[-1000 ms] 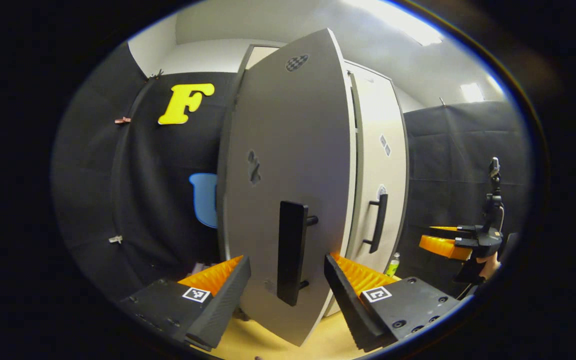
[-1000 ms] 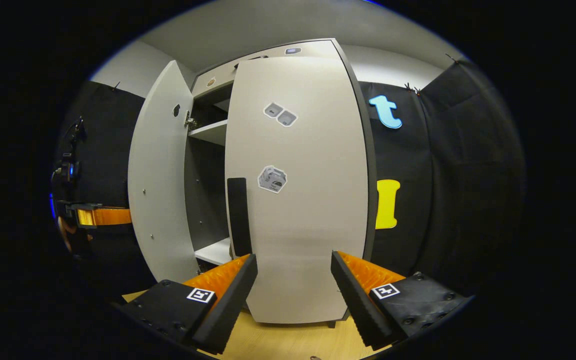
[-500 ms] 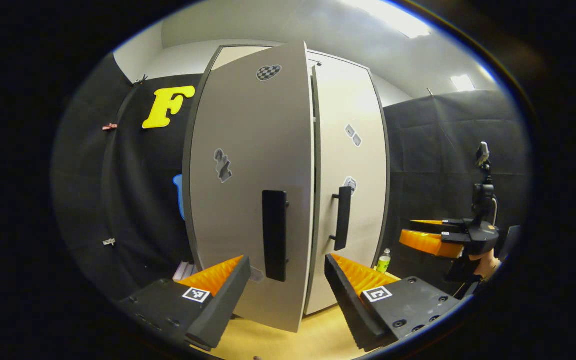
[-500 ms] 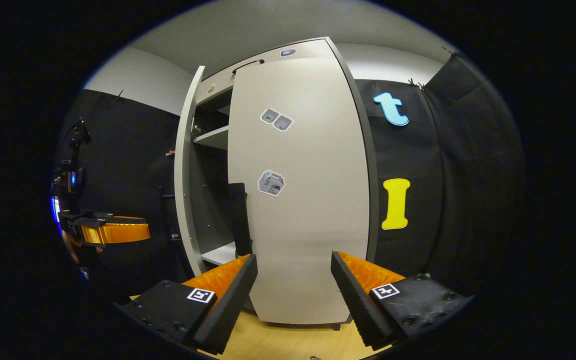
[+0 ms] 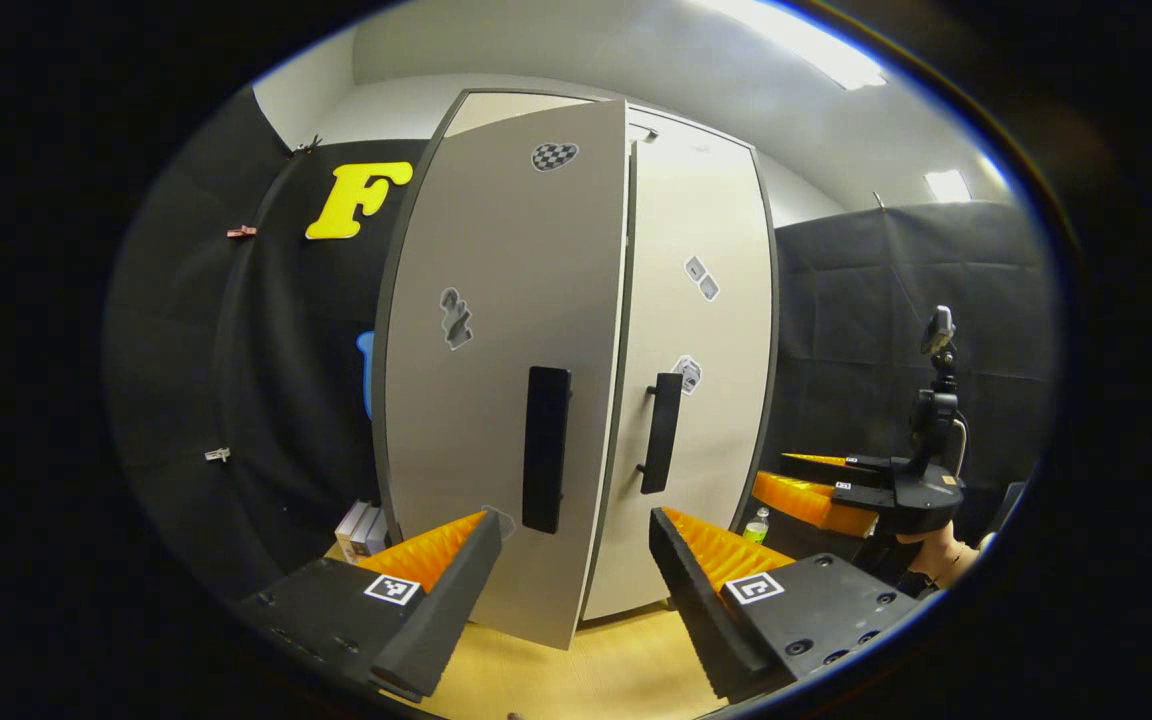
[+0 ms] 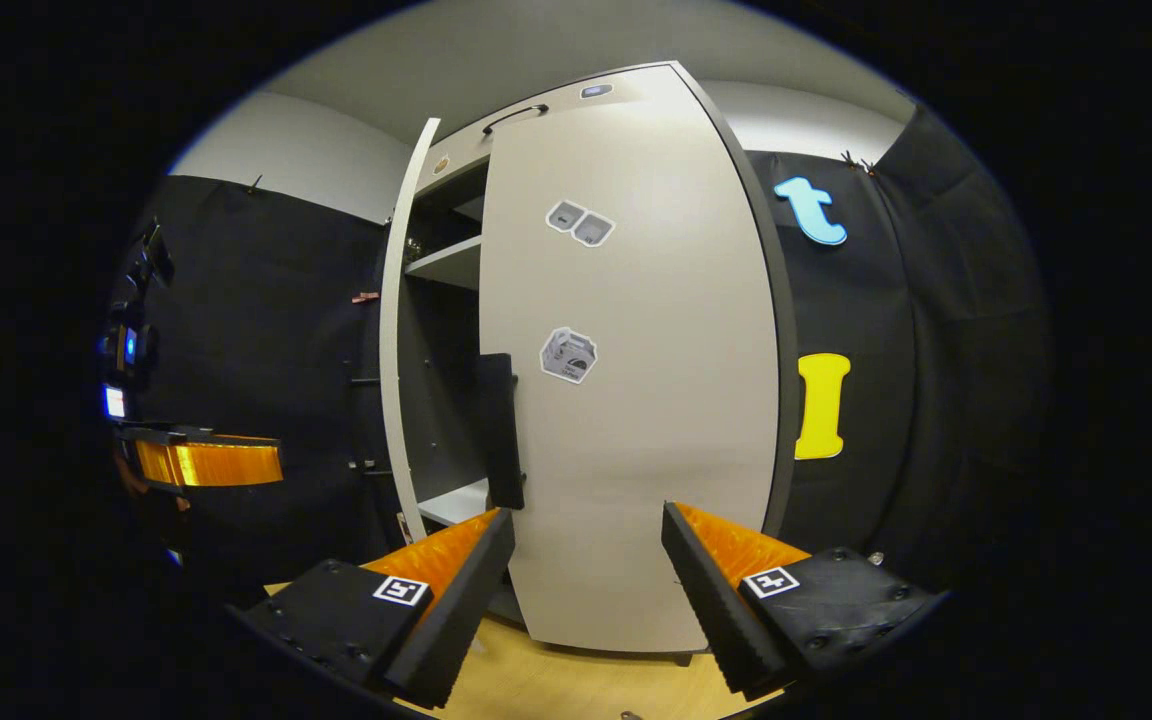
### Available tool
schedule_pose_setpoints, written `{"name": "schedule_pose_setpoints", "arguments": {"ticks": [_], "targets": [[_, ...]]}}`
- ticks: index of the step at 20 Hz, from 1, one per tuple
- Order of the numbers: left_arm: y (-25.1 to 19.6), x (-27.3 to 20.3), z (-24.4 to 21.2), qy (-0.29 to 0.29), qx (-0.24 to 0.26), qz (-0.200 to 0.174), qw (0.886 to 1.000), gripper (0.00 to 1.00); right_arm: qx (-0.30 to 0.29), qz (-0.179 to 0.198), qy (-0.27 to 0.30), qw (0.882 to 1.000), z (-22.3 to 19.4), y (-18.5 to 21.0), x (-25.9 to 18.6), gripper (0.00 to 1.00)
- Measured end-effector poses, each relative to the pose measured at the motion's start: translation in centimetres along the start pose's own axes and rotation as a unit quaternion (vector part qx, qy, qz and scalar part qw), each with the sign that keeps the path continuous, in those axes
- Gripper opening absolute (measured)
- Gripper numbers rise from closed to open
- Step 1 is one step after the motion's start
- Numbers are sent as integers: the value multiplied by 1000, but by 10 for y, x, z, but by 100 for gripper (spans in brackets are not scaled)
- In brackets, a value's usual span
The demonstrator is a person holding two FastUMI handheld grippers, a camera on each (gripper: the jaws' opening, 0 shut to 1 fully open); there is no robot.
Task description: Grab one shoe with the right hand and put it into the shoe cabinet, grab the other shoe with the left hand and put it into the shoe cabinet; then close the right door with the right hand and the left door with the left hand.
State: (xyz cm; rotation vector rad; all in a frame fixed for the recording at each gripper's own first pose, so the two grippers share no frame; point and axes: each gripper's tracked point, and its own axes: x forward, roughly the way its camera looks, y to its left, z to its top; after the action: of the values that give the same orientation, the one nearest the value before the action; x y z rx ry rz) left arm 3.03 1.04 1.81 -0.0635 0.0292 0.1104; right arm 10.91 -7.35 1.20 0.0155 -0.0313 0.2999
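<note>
One shelf (image 6: 444,264), right gripper view

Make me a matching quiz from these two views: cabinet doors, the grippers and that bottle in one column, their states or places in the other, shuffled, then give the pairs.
Things
1. left door
2. right door
3. left gripper
4. green bottle

States or places
A. closed flat against the cabinet
B. fingers apart, holding nothing
C. ajar, a gap showing shelves behind it
D. low beside the cabinet's right side

Pairs: 1-C, 2-A, 3-B, 4-D
</note>
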Motion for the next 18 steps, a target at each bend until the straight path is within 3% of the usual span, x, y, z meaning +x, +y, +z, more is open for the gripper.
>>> {"name": "schedule_pose_setpoints", "arguments": {"ticks": [8, 18], "targets": [[2, -4, 7, -7, -11, -4, 1000, 95, -4, 14, -2, 1000, 3, 10, -9, 98], [-8, 2, 5, -5, -12, -35, 999, 95, -5, -4, -7, 1000, 11, 8, -27, 98]]}}
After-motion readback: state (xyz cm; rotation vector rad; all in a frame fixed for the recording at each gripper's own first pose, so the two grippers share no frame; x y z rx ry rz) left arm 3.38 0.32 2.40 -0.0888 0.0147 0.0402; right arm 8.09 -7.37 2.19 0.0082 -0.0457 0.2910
